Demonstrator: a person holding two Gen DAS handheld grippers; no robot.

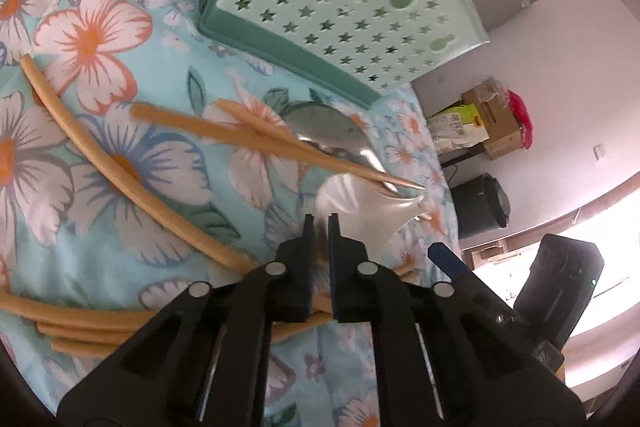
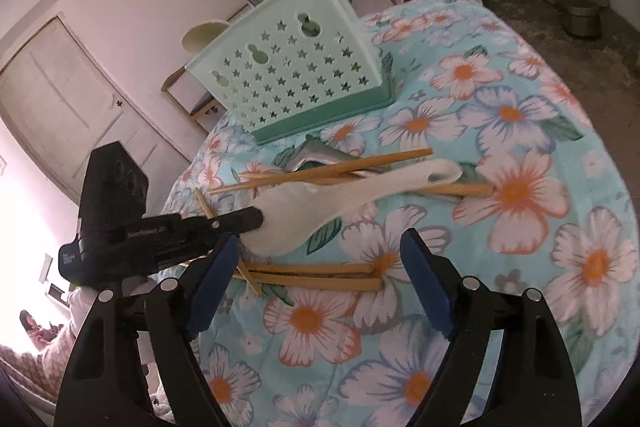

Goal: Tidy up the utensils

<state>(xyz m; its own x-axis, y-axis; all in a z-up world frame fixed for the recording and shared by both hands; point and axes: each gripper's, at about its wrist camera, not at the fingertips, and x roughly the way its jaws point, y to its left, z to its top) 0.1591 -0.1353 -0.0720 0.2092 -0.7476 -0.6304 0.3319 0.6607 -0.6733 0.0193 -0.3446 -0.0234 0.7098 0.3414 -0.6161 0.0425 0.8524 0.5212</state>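
Note:
A white plastic spoon (image 1: pixel 360 211) (image 2: pixel 312 203) lies on the flowered cloth, its handle resting across wooden chopsticks (image 1: pixel 240 135) (image 2: pixel 320 171) and a metal spoon (image 1: pixel 320 127) (image 2: pixel 316 155). My left gripper (image 1: pixel 320 223) (image 2: pixel 256 218) is shut on the edge of the white spoon's bowl. More chopsticks (image 1: pixel 100 323) (image 2: pixel 316 275) lie nearer. My right gripper (image 2: pixel 320 267) stands open above this nearer bundle, with nothing between its pads. One of its blue fingers (image 1: pixel 448 259) shows in the left wrist view.
A mint-green basket (image 1: pixel 340 7) (image 2: pixel 300 83) with star-shaped holes stands on a darker green base behind the utensils. The round table's edge (image 1: pixel 436 163) drops off just beyond the spoons. A dark bin (image 1: pixel 480 207) and boxes sit on the floor.

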